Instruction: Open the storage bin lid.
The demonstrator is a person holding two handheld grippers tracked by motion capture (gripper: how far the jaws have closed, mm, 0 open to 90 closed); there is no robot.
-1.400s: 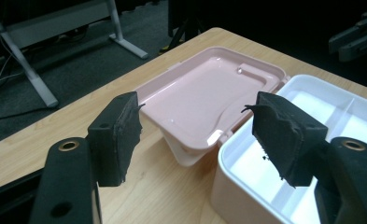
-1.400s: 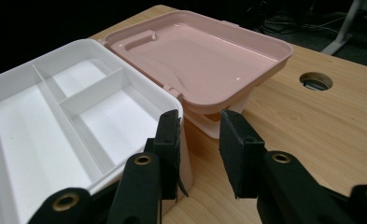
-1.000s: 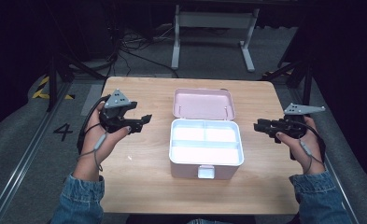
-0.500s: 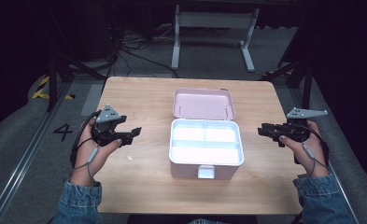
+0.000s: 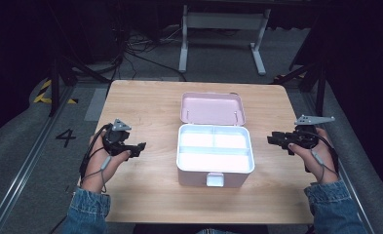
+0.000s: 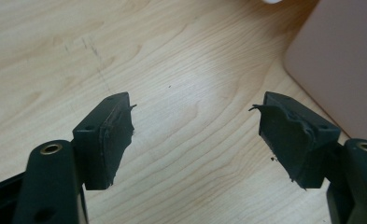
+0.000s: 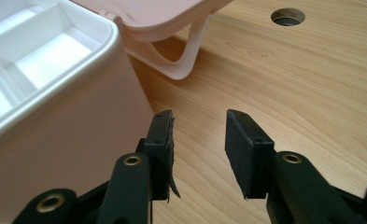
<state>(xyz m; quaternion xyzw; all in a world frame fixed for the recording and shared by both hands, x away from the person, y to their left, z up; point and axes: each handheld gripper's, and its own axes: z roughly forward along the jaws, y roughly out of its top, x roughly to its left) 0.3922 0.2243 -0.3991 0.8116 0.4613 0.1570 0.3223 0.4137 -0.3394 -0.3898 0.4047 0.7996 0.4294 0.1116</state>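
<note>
- Wooden table [image 5: 150, 102] on grey carpet, dark room behind; cable hole near the far right corner.
- Pink storage box [image 5: 215, 155] at mid-table, lid thrown back flat toward the far edge, white divided tray showing.
- Left gripper [image 5: 139, 147] near the left edge, jaws apart and just been widening, bare wood between.
- Right gripper [image 5: 273, 140] at the right edge, jaws apart, just been opening, nothing held, just beside the box wall.

The high view looks forward and down over the whole tabletop [image 5: 150, 102]; both gripper views skim it closely, each catching the pink box [image 5: 213, 146].
</note>
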